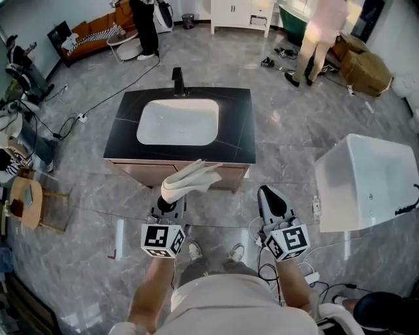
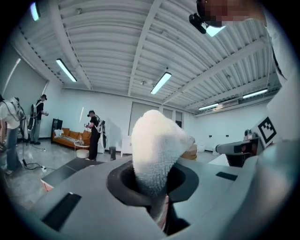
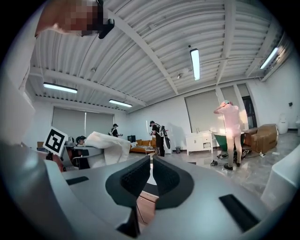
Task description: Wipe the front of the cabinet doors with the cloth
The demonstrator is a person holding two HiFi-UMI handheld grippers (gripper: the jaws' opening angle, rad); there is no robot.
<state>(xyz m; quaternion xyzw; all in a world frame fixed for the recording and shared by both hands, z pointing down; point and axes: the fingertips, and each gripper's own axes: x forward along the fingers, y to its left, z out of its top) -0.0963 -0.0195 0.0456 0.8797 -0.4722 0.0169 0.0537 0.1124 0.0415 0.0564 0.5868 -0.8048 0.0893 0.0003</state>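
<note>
A vanity cabinet with a black top (image 1: 242,124) and a white basin (image 1: 178,122) stands in front of me. Only a thin strip of its wooden door front (image 1: 131,168) shows from above. My left gripper (image 1: 171,201) is shut on a white cloth (image 1: 190,178), which sticks up over the cabinet's front edge. The left gripper view is filled by the cloth (image 2: 157,150), bunched between the jaws. My right gripper (image 1: 271,199) is held beside it, shut and empty, just short of the cabinet. The right gripper view shows the jaws (image 3: 151,176) nearly touching, the cloth (image 3: 108,146) off to the left and wood (image 3: 144,202) below.
A white tub (image 1: 366,182) stands on the floor at the right and a wooden stool (image 1: 26,203) at the left. Cables (image 1: 85,116) run over the grey floor. Two people (image 1: 145,29) stand at the back, near a sofa (image 1: 91,33) and a white cupboard (image 1: 239,13).
</note>
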